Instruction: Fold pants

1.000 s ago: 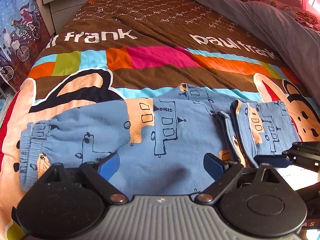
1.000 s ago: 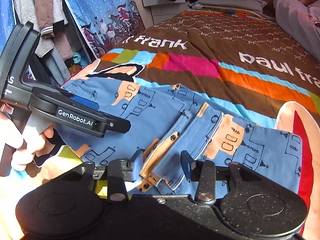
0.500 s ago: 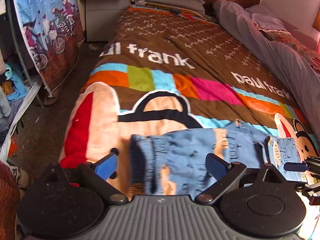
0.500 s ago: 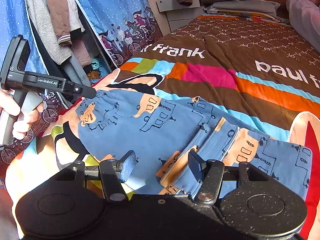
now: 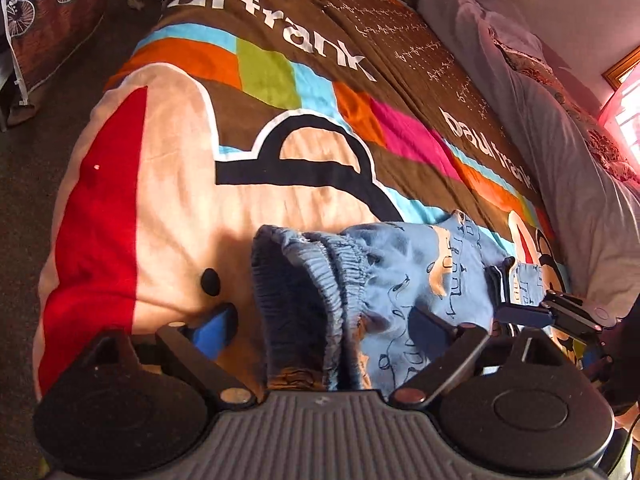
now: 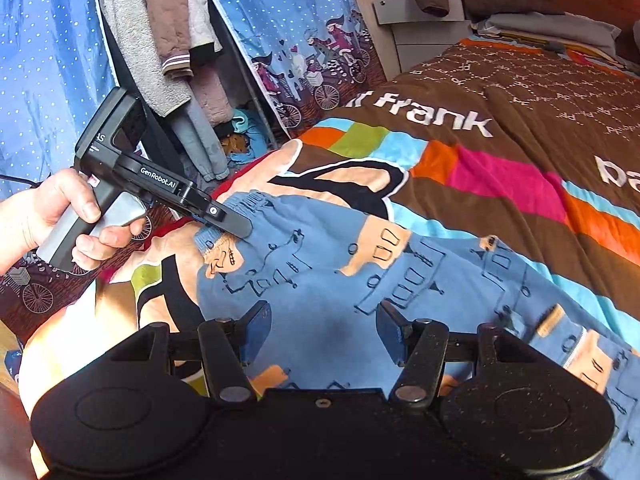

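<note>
The blue printed pants (image 6: 360, 272) lie flat across the colourful bedspread (image 6: 500, 184). In the left wrist view their elastic waistband (image 5: 304, 280) sits between the wide-open fingers of my left gripper (image 5: 324, 326), which is at the waistband end. The left gripper also shows in the right wrist view (image 6: 236, 228), its tip touching the waistband. My right gripper (image 6: 324, 328) is open and empty, hovering over the middle of the pants. It appears in the left wrist view (image 5: 520, 314) near the leg end.
The bed's left edge drops to a dark floor (image 5: 32, 152). A grey duvet (image 5: 560, 168) lies along the bed's right side. A clothes rack with hanging garments (image 6: 168, 48) and a blue curtain (image 6: 304, 32) stand beside the bed. A nightstand (image 6: 420, 20) is at the back.
My left gripper has moved left along the pants to the waistband and come down to it. My right gripper has shifted from the leg cuffs toward the middle and opened wider.
</note>
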`<state>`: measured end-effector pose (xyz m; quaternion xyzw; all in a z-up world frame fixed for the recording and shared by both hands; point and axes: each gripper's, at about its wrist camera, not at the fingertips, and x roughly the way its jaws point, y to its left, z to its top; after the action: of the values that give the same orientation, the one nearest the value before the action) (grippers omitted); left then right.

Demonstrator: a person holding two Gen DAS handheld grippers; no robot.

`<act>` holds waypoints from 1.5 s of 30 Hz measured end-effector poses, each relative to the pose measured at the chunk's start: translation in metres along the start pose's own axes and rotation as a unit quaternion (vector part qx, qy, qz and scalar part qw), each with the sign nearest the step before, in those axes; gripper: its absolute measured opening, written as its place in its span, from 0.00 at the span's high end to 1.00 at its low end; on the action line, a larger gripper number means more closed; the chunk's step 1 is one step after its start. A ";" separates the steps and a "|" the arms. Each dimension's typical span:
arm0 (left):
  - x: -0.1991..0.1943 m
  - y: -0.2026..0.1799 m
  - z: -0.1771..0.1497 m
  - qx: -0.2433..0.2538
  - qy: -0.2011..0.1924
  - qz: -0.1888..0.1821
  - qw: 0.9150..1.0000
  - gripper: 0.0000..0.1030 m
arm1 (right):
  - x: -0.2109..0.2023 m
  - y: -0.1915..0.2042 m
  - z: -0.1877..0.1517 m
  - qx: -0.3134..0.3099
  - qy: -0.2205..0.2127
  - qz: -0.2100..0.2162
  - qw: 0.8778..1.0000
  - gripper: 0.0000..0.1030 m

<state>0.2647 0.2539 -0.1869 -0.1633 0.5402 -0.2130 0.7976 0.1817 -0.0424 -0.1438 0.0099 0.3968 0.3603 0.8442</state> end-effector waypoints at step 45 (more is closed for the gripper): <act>-0.035 -0.120 0.017 0.003 -0.048 0.044 0.998 0.82 | 0.025 -0.071 0.002 -0.073 -0.018 -0.115 0.991 0.42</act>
<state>0.2494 0.1699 -0.0942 -0.1464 0.5076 -0.1711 0.8316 0.2365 -0.0794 -0.1803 -0.0910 0.3525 0.2890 0.8854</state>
